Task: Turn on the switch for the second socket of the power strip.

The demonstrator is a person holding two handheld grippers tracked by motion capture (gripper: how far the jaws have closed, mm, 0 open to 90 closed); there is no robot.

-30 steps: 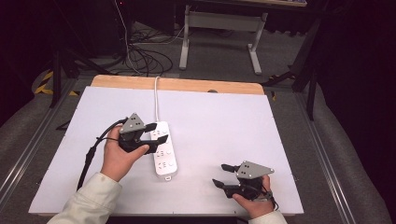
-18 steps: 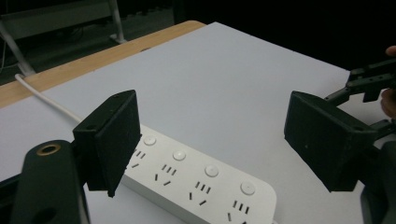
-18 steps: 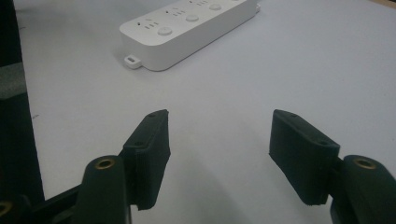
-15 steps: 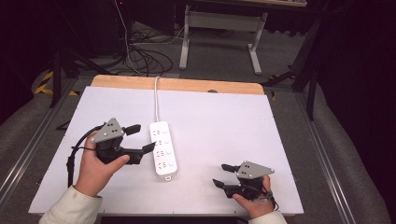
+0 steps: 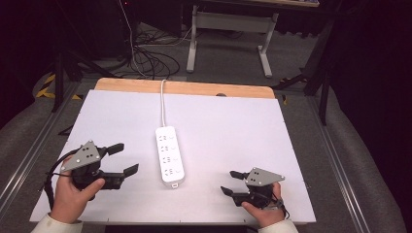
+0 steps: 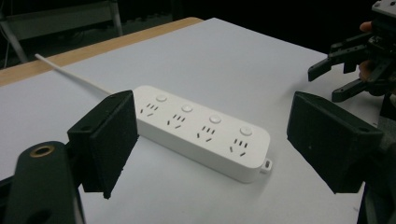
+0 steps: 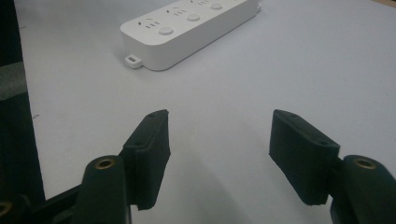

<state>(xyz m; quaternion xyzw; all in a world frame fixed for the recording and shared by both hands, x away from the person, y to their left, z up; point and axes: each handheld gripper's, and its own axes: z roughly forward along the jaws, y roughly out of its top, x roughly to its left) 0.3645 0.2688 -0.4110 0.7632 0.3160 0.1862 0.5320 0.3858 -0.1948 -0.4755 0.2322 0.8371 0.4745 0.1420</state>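
At the near edge of the white counter (image 5: 291,126), a person's 2 hands each hold a two-jaw gripper. The left gripper (image 5: 124,159), seen at the near left in the high view, has just been opening its jaws; they now stand wide with nothing between them, clear of the power strip and resting over bare counter. The right gripper (image 5: 232,182) sits at the near right corner, its jaws also spread wide and empty, pointing toward the strip from well apart.

Between the 2 grippers and a little farther back lies the white power strip (image 5: 170,154), flat on the counter near its middle, long axis running away from the person. In the left gripper view the power strip (image 6: 205,130) shows 4 socket groups, each with a round button, and a small loop tab at its near end; the right gripper (image 6: 343,70) appears beyond it.

From the strip's far end a white cable (image 5: 162,104) runs straight back over the wooden edge (image 5: 184,88) of the counter.
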